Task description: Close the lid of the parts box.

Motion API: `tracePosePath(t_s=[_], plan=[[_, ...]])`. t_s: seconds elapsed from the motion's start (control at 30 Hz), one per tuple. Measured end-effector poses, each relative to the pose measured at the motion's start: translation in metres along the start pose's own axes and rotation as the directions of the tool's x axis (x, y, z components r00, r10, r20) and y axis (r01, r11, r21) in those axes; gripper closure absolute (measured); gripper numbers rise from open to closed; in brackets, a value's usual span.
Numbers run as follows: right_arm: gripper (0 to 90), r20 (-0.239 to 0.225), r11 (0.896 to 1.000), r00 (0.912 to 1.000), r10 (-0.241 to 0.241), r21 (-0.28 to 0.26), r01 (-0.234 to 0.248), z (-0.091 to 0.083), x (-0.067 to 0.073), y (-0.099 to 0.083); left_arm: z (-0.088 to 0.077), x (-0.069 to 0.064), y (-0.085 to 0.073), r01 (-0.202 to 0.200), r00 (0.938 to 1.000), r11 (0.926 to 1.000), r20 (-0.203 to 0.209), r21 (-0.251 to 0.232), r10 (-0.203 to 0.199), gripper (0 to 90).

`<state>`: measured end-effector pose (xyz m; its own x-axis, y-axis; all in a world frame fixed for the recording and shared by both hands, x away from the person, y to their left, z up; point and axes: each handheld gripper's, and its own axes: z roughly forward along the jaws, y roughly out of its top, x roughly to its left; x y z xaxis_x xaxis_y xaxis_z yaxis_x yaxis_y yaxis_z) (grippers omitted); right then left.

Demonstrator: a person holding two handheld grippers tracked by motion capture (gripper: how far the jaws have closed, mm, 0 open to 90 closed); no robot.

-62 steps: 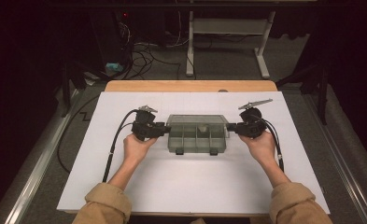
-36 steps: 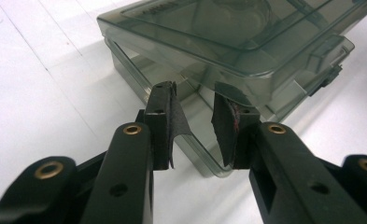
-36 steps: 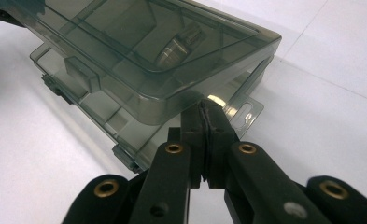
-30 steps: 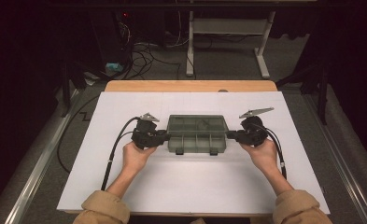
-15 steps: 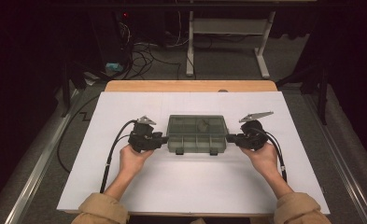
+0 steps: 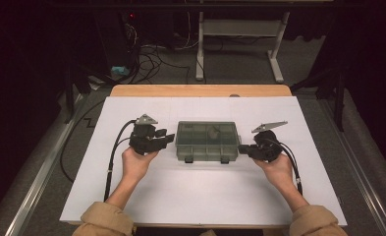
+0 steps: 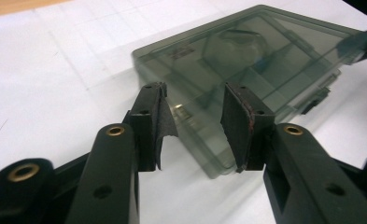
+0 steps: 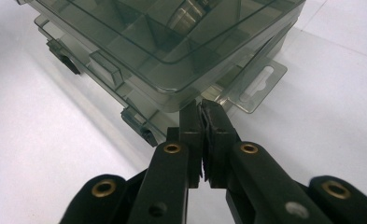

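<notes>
A smoky clear compartment box [image 6: 200, 143] lies shut in the middle of the white sheet, with a dark roundish item [image 6: 213, 132] in one back compartment. My left gripper [image 6: 168, 138] stands open just off the box's left end; in the left gripper view its jaws [image 7: 197, 123] are spread before the box [image 7: 265, 65], apart from it. My right gripper [image 6: 242, 149] is shut, its tips [image 8: 201, 108] against the box's [image 8: 172, 56] near right corner below the lid. Whether a thin rim is pinched there I cannot tell.
The white sheet [image 6: 205, 196] covers the table, with a wooden edge [image 6: 200, 90] at the far side. Two dark latches [image 6: 188, 160] stick out of the box's front. A clear hang tab [image 8: 258, 88] juts from its right end. Cables trail from both grippers.
My left gripper has opened and drawn back a little from the box's left end. My right gripper slid toward me along the right end to the near corner. The box has not moved.
</notes>
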<state>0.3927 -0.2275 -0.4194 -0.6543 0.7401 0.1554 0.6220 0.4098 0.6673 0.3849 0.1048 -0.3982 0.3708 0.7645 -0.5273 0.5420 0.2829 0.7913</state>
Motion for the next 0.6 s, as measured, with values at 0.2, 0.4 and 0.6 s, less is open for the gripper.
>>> tracePosePath(t_s=[0.2,0.4,0.6], plan=[[87.9,-0.001,1.000,1.0000,0.005,-0.001,-0.005,0.000,-0.001,-0.003,0.008,-0.010,-0.014,-0.068,0.9977,0.9969,-0.001,0.039,0.068,61.7],[87.9,0.012,1.000,0.9999,0.009,-0.008,-0.009,-0.002,-0.002,-0.006,0.015,-0.012,-0.022,-0.080,0.9968,0.9944,-0.005,0.069,0.080,64.1],[87.0,0.035,0.998,0.9992,0.017,-0.056,-0.015,-0.011,-0.003,-0.006,0.018,-0.012,-0.027,-0.072,0.9973,0.9947,-0.004,0.073,0.073,65.0]])
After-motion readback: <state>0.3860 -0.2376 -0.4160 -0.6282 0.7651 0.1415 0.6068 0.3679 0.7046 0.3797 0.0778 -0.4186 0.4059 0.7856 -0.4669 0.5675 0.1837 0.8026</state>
